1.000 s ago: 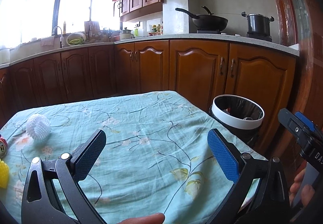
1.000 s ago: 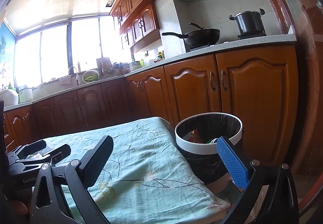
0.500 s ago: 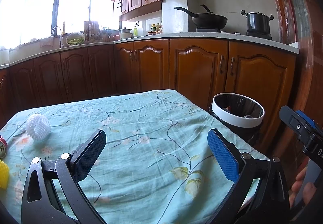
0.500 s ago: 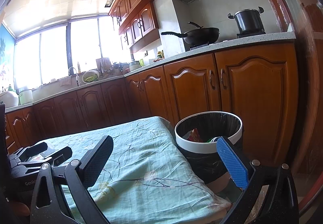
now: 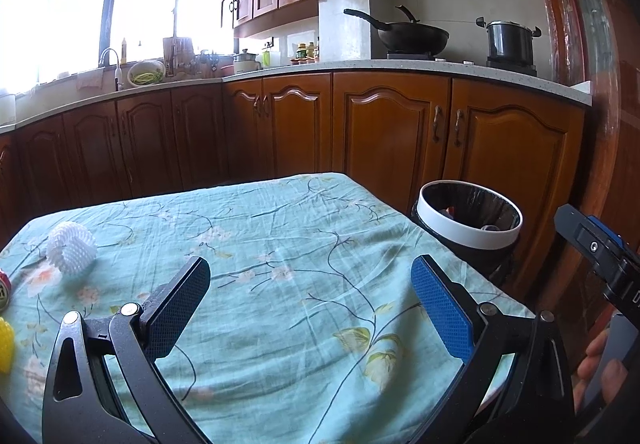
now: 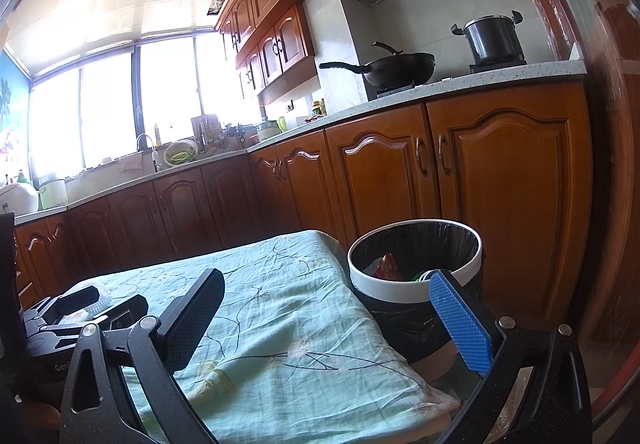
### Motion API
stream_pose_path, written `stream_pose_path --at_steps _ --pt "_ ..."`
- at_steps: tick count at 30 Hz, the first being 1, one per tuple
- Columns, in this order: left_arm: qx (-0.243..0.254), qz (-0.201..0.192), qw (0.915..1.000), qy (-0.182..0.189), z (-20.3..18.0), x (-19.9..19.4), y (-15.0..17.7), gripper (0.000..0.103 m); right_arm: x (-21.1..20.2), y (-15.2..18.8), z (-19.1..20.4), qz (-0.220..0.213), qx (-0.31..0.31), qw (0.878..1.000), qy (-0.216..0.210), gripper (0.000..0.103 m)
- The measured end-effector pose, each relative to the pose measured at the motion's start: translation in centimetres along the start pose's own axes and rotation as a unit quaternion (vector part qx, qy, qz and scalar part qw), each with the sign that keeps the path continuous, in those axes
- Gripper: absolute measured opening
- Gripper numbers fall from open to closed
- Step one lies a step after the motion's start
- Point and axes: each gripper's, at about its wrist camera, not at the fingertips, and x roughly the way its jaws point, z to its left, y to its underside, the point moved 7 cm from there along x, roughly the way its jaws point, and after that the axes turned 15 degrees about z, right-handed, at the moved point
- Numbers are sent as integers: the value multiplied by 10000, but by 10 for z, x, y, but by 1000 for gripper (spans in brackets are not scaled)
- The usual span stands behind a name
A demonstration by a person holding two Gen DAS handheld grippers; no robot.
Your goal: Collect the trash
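A white foam net sleeve [image 5: 71,248] lies on the teal floral tablecloth [image 5: 280,244] at the far left. A red can [image 5: 3,290] and a yellow piece [image 5: 5,340] peek in at the left edge. The white-rimmed bin with a black liner [image 5: 468,220] stands off the table's right corner and holds some trash [image 6: 386,268]. My left gripper [image 5: 310,300] hovers open over the table's near side, nothing between its fingers. My right gripper [image 6: 324,308] is open too, over the right corner beside the bin [image 6: 412,284]. The left gripper [image 6: 80,312] shows at the right wrist view's left edge.
Wooden kitchen cabinets [image 5: 392,136] run behind the table and bin. A wok [image 5: 408,36] and a pot [image 5: 508,42] sit on the counter. A person's hand [image 5: 596,356] holds the right gripper's handle at the right edge. A wooden door frame [image 6: 600,164] stands right of the bin.
Both views have drifted only slightly; the scene sits a little lower in the left wrist view. Both grippers stay open and nothing on the table has moved.
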Motion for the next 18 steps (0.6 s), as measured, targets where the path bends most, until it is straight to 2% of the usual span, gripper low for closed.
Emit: stream_pose_path --at_steps 18 --pt "-11 52 10000 -4 1 4 1 103 2 0 5 40 16 10000 -78 103"
